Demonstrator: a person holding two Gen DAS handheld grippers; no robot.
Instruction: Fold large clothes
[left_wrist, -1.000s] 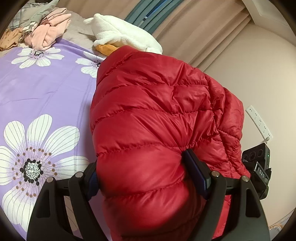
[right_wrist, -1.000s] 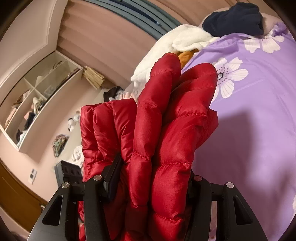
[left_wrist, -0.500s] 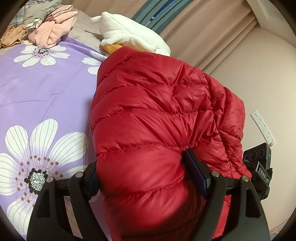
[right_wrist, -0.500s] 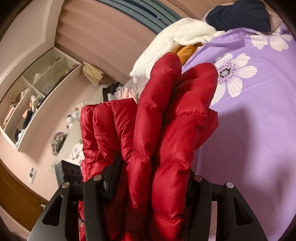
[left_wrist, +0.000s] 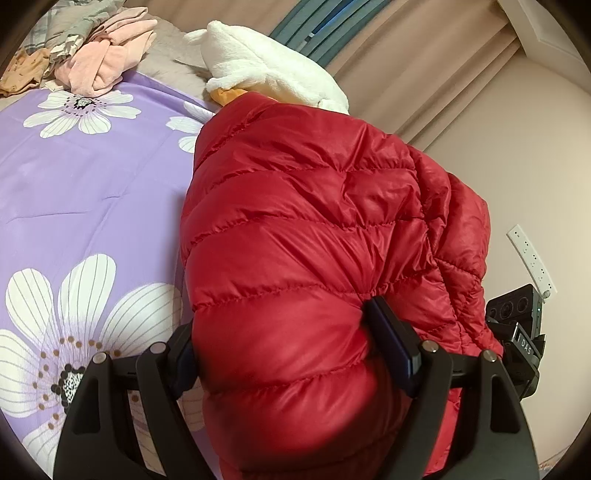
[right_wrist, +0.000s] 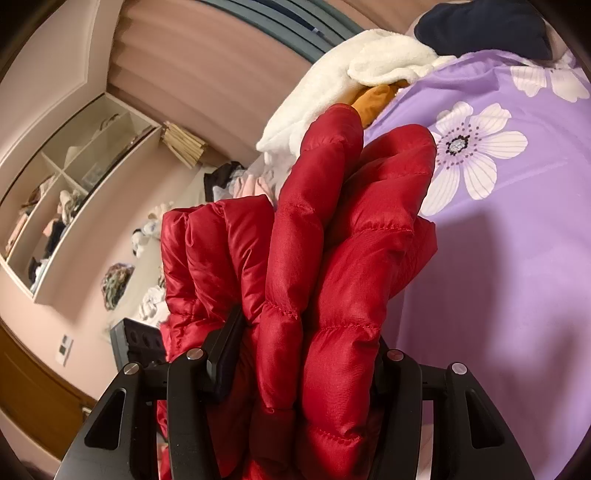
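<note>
- Two grippers are at work, and we see each from its own camera: the left gripper has its jaws spread wide around a thick, puffy fold of the red down jacket, both pads pressed into the quilting, and points somewhat downward over the bed.
- Our right gripper has its jaws about half apart and clamped on several bunched layers of that one jacket, which stand up between its fingers; it tilts down less steeply.
- One jacket hangs between the two grips, lifted over the near edge of the purple floral bedspread, beside the wall side of the bed.
- Beyond the jacket we count one white fleece garment lying over one orange piece.
- Farther off, one pile of pink and grey clothes sits at the bed's far corner in the left view, and one dark navy garment in the right view.
- One open shelf unit hangs on the far wall.
- Compared with a second ago, both grips are unchanged, while the big flower and the fleece have slid rightward in the left view.
</note>
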